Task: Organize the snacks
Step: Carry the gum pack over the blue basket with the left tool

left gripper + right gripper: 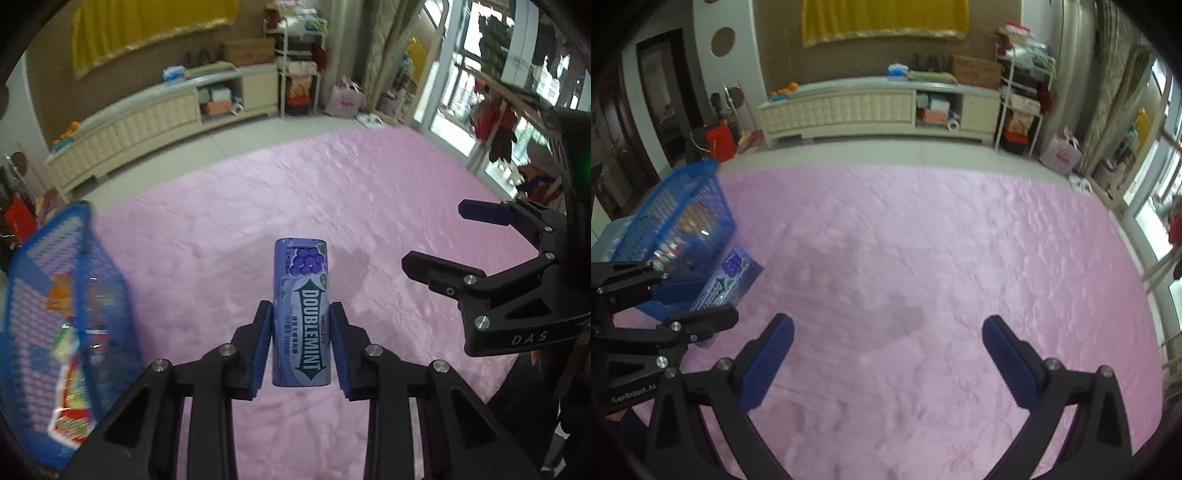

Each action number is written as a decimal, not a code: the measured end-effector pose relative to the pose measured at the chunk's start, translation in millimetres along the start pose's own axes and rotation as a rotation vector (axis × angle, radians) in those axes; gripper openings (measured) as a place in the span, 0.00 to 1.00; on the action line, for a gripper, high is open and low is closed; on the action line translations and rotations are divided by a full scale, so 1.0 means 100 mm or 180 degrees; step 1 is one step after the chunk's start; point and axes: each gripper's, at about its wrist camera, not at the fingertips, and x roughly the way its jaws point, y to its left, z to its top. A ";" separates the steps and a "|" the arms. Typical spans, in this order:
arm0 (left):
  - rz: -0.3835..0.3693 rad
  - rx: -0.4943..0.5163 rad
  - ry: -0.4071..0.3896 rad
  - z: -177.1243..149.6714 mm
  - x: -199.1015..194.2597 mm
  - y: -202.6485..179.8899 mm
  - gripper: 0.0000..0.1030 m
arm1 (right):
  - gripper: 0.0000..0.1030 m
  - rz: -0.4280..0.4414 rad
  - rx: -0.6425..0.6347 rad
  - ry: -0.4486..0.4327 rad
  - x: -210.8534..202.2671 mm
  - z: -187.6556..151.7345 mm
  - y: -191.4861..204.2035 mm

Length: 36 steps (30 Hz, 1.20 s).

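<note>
My left gripper [301, 314] is shut on a purple Doublemint gum pack [301, 314] and holds it above the pink bedspread [332, 192]. A blue mesh basket [44, 258] with several snack packets in it stands to the left of it. My right gripper [888, 328] is open and empty over the pink bedspread [923, 240]; it also shows at the right of the left wrist view [432, 236]. In the right wrist view the left gripper [698, 299] holds the gum pack [729, 277] right beside the basket [676, 218].
A cream low cabinet [879, 107] runs along the far wall, beyond a strip of grey floor. A white shelf rack [1023, 96] and a pink bag [1062, 153] stand at the back right. Windows are on the right.
</note>
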 end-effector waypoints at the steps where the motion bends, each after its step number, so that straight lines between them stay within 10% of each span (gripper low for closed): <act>1: 0.0035 -0.0038 -0.0062 -0.01 -0.13 0.05 0.28 | 1.00 0.0010 -0.0040 -0.0048 -0.08 0.05 0.08; 21: 0.0693 -0.0492 -0.0418 -0.53 -1.35 1.23 0.28 | 1.00 0.0588 -0.0502 -0.0364 -0.38 0.41 1.52; 36: 0.0851 -0.0736 -0.0244 -0.83 -1.16 1.77 0.28 | 1.00 0.0711 -0.0675 -0.0127 0.12 0.41 2.21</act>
